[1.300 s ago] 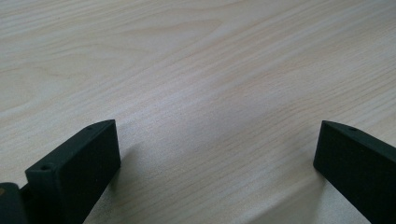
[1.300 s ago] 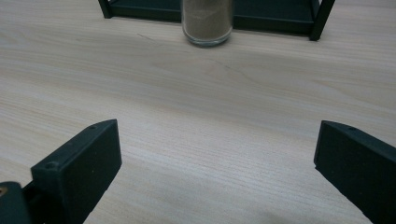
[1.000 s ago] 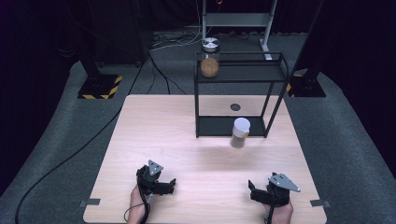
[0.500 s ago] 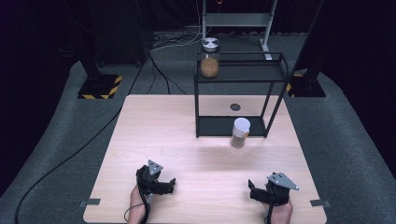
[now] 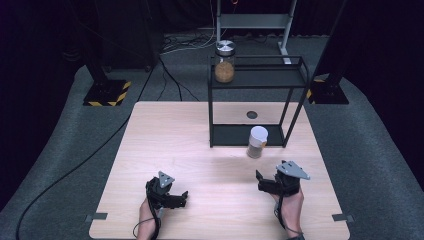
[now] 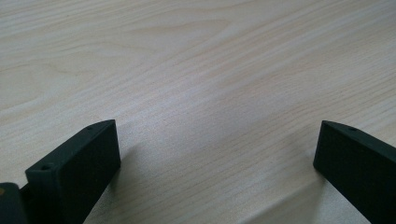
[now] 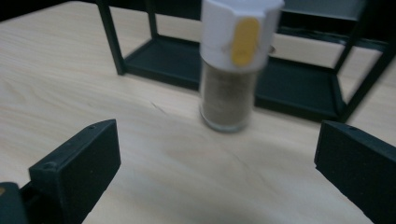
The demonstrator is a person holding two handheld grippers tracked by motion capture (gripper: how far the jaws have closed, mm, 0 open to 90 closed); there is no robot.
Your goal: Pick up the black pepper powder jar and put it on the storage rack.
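A pale wooden table (image 5: 165,135) seen from above, with dark floor around it. At the near left, a hand holds the left gripper (image 5: 181,199) low over the tabletop, its jaws pointing right. In the left gripper view its two black jaws are spread wide apart with nothing but bare wood grain between them.

Toward the middle and far side stands a black wire shelf (image 5: 260,82) with two levels. On the left end of its top level sits a glass jar (image 5: 224,62) with a metal lid and brown contents.

Just in front of the shelf's lower tray, on the table, stands an upright spice jar (image 5: 257,142) with a white cap and brownish contents.

At the near right, a hand holds the right gripper (image 5: 261,181), near the spice jar but apart from it. In the right gripper view its jaws are released, spread wide, and the spice jar (image 7: 233,65) stands ahead between them, untouched, with the shelf behind it.
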